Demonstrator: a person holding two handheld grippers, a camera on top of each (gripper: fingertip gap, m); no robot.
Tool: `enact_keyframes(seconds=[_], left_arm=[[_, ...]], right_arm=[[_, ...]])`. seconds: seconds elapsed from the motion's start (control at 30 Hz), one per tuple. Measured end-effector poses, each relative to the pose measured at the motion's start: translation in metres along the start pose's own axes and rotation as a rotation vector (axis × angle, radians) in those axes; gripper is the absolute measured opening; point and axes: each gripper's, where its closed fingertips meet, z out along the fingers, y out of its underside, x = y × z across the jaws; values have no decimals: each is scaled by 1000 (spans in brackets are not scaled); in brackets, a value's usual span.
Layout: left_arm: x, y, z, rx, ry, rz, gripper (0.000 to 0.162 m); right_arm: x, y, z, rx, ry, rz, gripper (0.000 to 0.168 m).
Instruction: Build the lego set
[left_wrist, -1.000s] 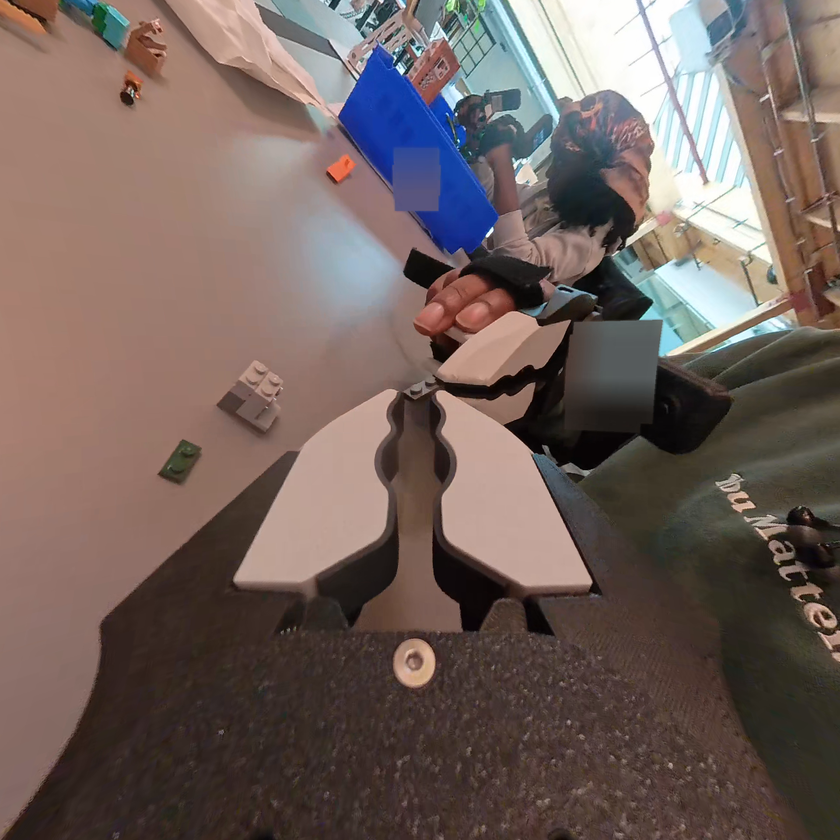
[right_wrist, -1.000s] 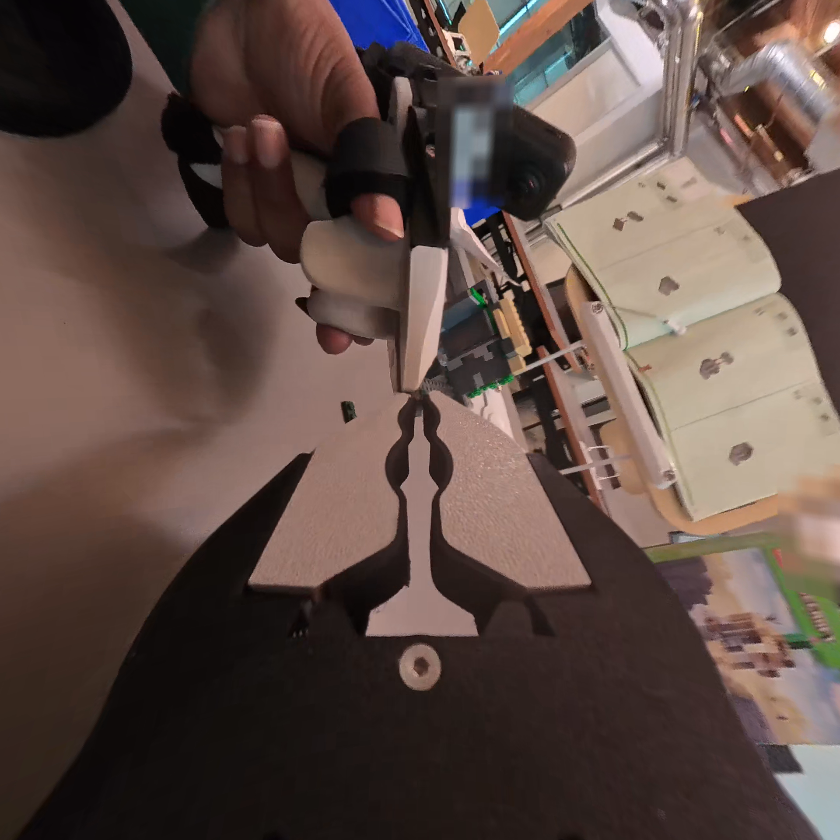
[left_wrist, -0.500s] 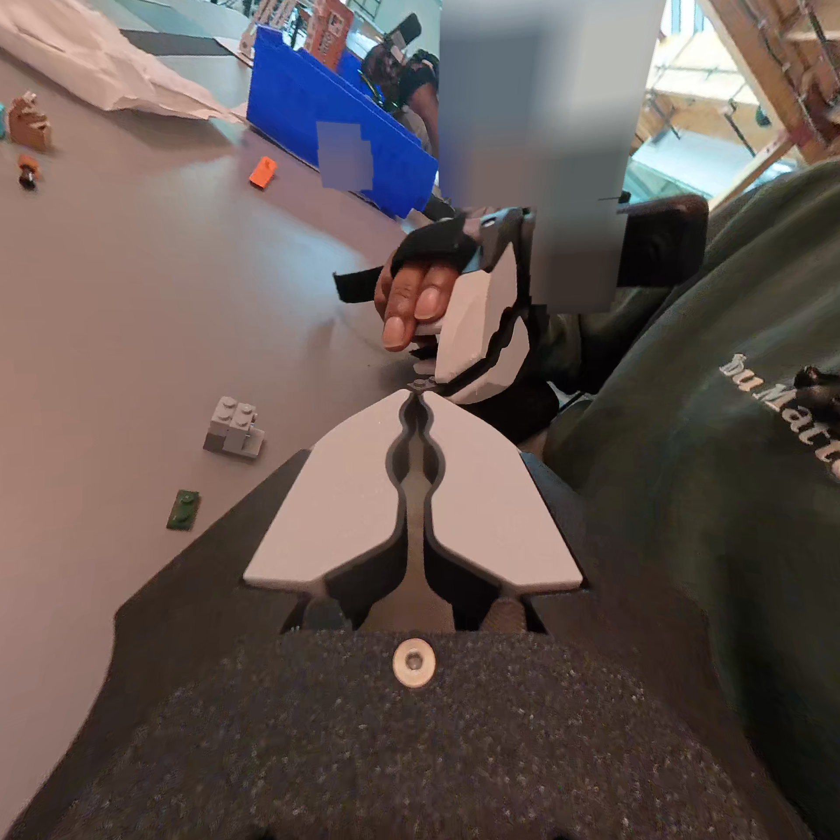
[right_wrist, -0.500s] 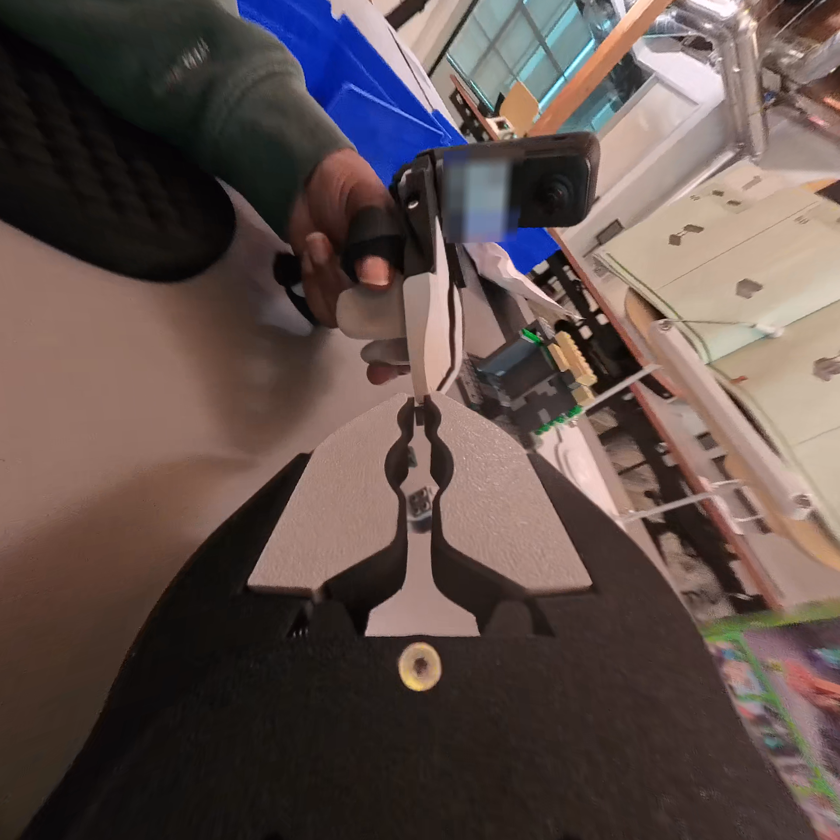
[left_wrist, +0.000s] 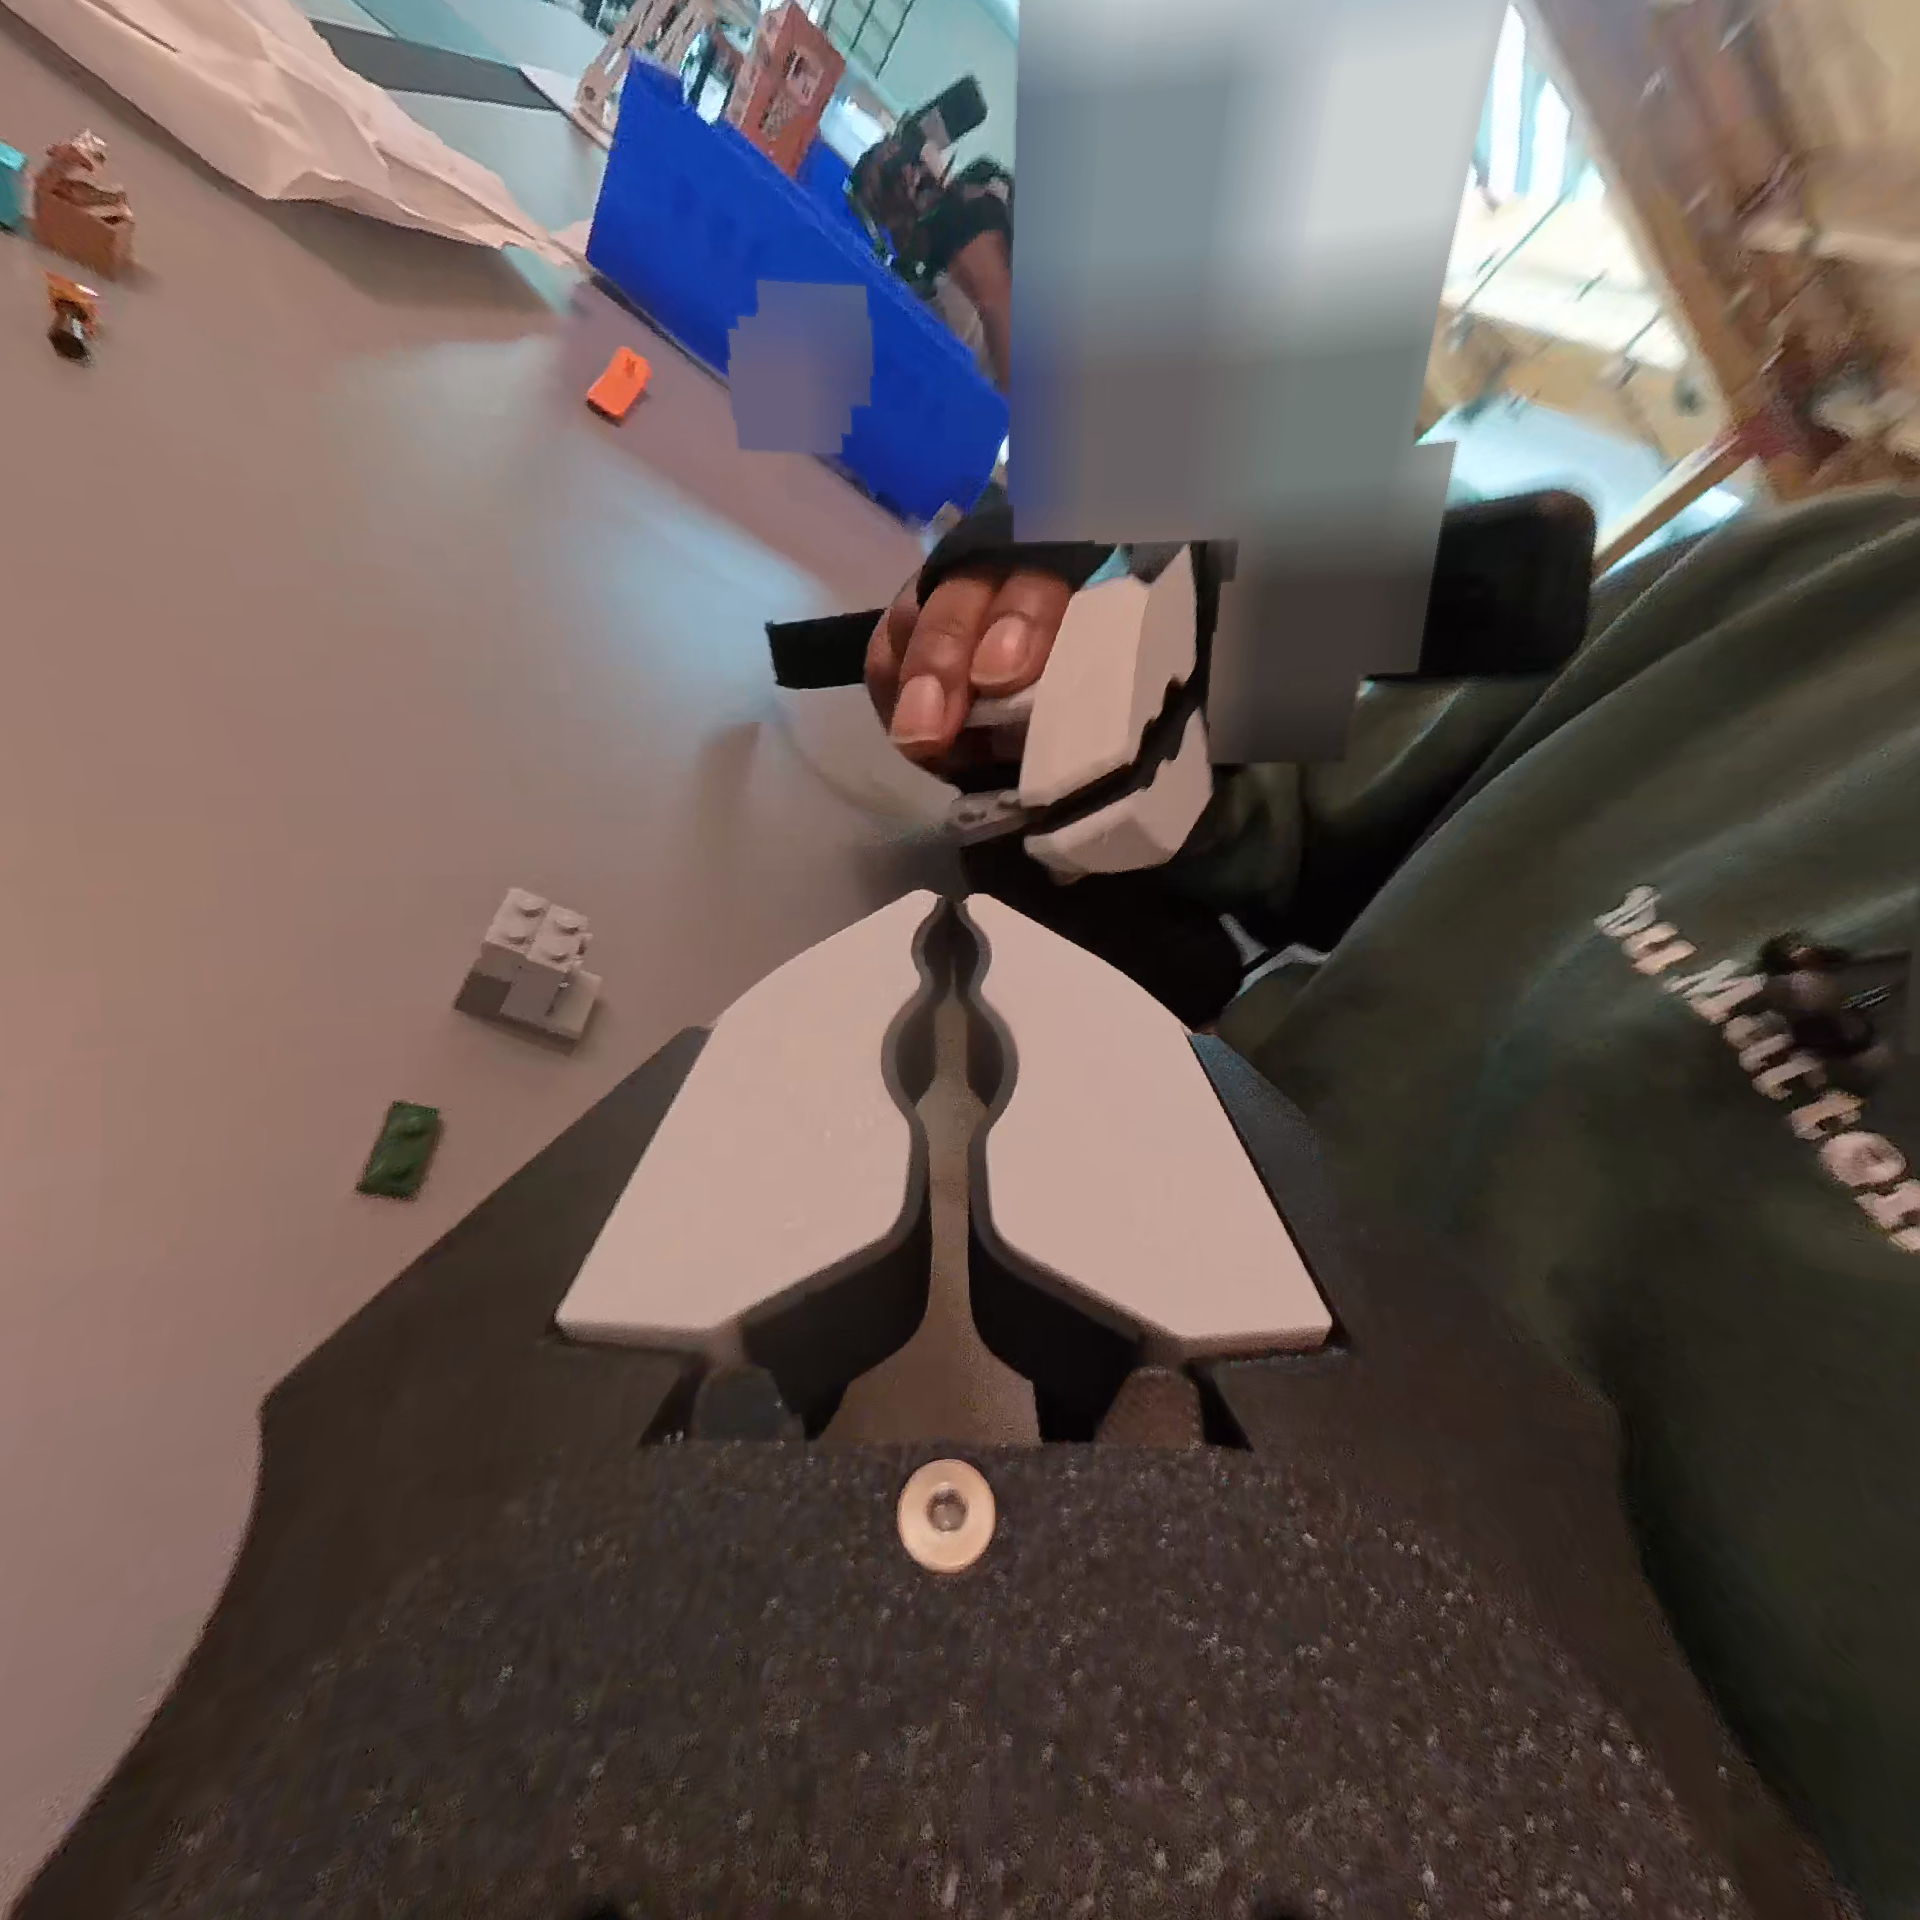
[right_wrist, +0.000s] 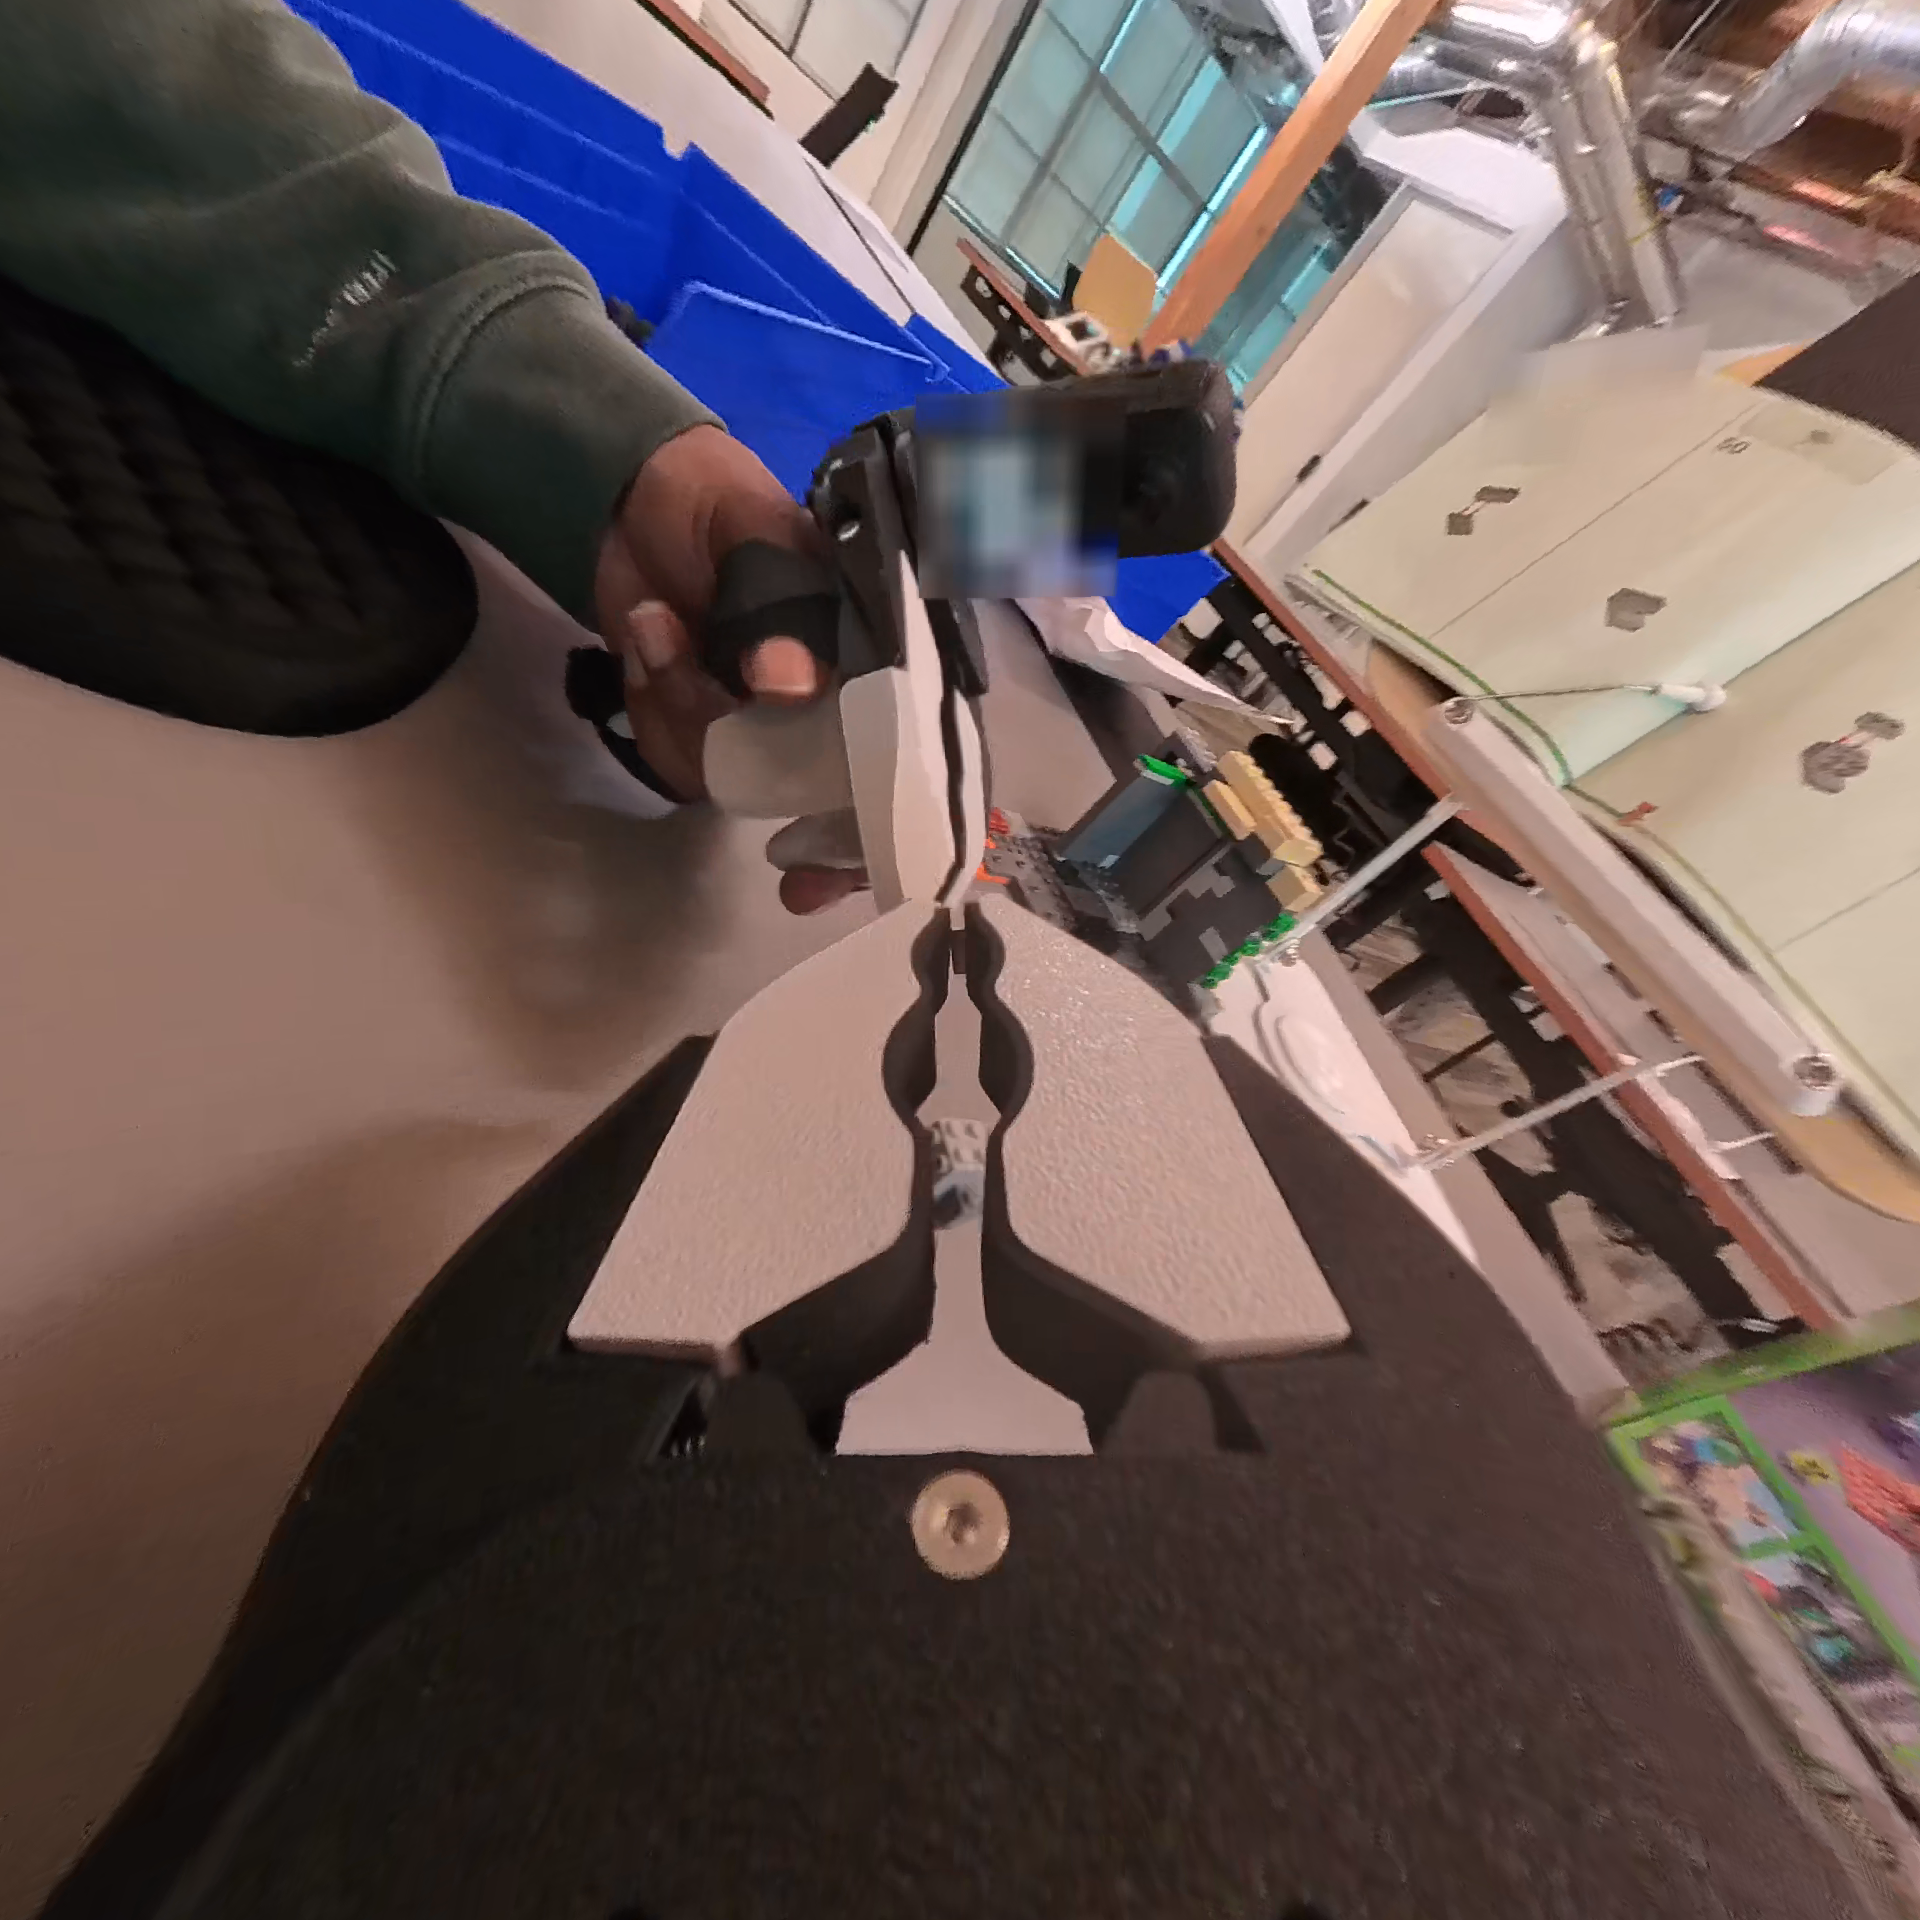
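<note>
My left gripper (left_wrist: 951, 907) is shut, with nothing visible between its tips. Just beyond it in the left wrist view, my right gripper (left_wrist: 992, 823) is shut on a small dark grey lego piece (left_wrist: 982, 816). The piece stands a short way clear of the left tips. In the right wrist view my right gripper (right_wrist: 957, 928) is shut on the thin dark piece (right_wrist: 958, 948). The left gripper (right_wrist: 949, 902) points down at it, tip to tip. A grey brick stack (left_wrist: 530, 966) and a green plate (left_wrist: 400, 1148) lie on the table. A partly built lego model (right_wrist: 1164, 862) stands behind.
An orange piece (left_wrist: 618, 382), a brown figure (left_wrist: 83, 203) and a small dark piece (left_wrist: 71, 317) lie far on the grey table (left_wrist: 312, 675). Blue bins (left_wrist: 727, 260) and crumpled paper (left_wrist: 312, 135) are at the back. A lego box (right_wrist: 1787, 1507) lies right. The person's green sleeve (right_wrist: 312, 239) is close. The grippers are tip to tip, or close to it. My left gripper's tips are some 8 centimetres from the grey brick stack (left_wrist: 530, 966). Between my left fingertips and the green plate (left_wrist: 400, 1148) there is roughly 10 centimetres.
Both grippers had their tips together on the small piece. Now the left gripper stands a little back from it and the piece stays in the right gripper. Both views have swung.
</note>
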Motion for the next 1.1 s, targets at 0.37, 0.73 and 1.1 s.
enact_keyframes(seconds=[0.37, 0.73, 1.1], left_arm=[[10, -16, 2, 143, 140, -341, 9], [14, -14, 4, 144, 175, -417, 6], [9, -16, -7, 103, 129, -333, 5]], right_arm=[[-7, -6, 3, -45, 101, -375, 2], [-9, -9, 6, -62, 149, -523, 1], [2, -7, 4, 2, 1, 44, 27]])
